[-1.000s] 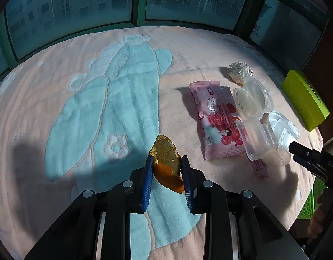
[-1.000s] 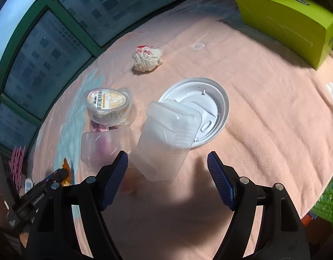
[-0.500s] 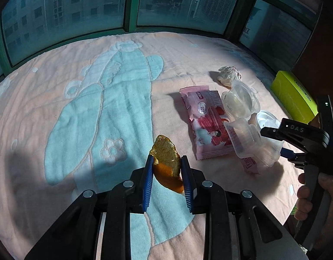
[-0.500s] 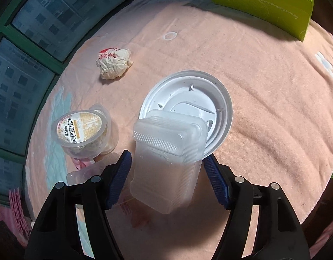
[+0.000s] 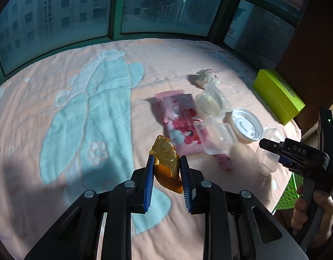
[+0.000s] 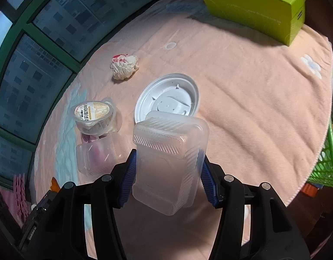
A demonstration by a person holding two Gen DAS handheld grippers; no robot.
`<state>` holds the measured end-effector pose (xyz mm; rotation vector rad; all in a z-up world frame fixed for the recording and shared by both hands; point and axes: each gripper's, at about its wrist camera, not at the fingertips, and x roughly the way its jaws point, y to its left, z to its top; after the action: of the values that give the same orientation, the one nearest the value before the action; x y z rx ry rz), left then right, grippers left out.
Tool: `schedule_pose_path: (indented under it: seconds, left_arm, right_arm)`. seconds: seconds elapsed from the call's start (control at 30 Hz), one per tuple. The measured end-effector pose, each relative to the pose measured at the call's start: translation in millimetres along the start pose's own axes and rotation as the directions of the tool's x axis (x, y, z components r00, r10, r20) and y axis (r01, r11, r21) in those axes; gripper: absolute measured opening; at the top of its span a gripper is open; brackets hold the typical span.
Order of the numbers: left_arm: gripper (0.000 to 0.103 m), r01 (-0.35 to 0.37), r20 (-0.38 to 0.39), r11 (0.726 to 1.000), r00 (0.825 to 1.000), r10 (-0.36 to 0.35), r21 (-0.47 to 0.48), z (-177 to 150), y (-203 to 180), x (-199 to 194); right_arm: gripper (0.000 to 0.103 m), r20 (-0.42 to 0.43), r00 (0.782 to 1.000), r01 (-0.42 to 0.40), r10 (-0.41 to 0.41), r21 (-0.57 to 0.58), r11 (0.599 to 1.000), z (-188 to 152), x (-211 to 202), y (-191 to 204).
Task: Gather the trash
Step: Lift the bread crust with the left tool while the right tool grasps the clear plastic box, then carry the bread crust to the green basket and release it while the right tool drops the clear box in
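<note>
Now the right tongs (image 6: 168, 173) have just been closing, and the clear tub (image 6: 169, 158) sits between them. A moment ago the blue pads stood wide apart on both sides of it. Now both pads press on its ribbed walls, so the tub is gripped. It looks a bit tipped up off the white lid (image 6: 167, 96), which lies at twelve o'clock from it.

The left tongs (image 5: 167, 177) are clenched on the peel (image 5: 166, 164), just as before, and hold it up above the blanket (image 5: 84, 117).

So two bits of trash are now in hand, one in each tongs. I think the next step is to carry them to the green basket (image 6: 331, 151) at three o'clock, off the edge of the bench.

More trash waits on the blanket. In the right view, the jelly cup (image 6: 93, 117) is at ten o'clock from the tub, and the paper ball (image 6: 124, 66) is at eleven, further off. A second clear tub (image 6: 97, 156) lies at nine o'clock, close by. The pink wrapper (image 5: 181, 119) shows in the left view, at one o'clock from the peel.

The tub is thin, so a hard squeeze may bend it.
</note>
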<state>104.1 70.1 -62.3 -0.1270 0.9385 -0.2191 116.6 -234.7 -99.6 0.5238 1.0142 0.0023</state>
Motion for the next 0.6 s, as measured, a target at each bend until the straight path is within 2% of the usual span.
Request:
schedule_pose_path:
  seconds: [0.27,0.43,0.6]
  left_arm:
    - [0.023,0.040,0.035,0.996,0.998,-0.043,0.082,5,-49,-23]
    - [0.022,0.084,0.042,0.988,0.995,-0.091,0.132,11,-86,-29]
    - [0.022,0.157,0.017,0.967,0.986,-0.164,0.201,17,-138,-21]
  right_arm:
    - [0.055,0.057,0.998,-0.036,0.035,0.025,0.999,2,-46,-45]
    - [0.055,0.105,0.994,-0.024,0.017,0.060,0.998,4,-73,-80]
    - [0.055,0.154,0.987,0.021,-0.039,0.117,0.993,8,-98,-127]
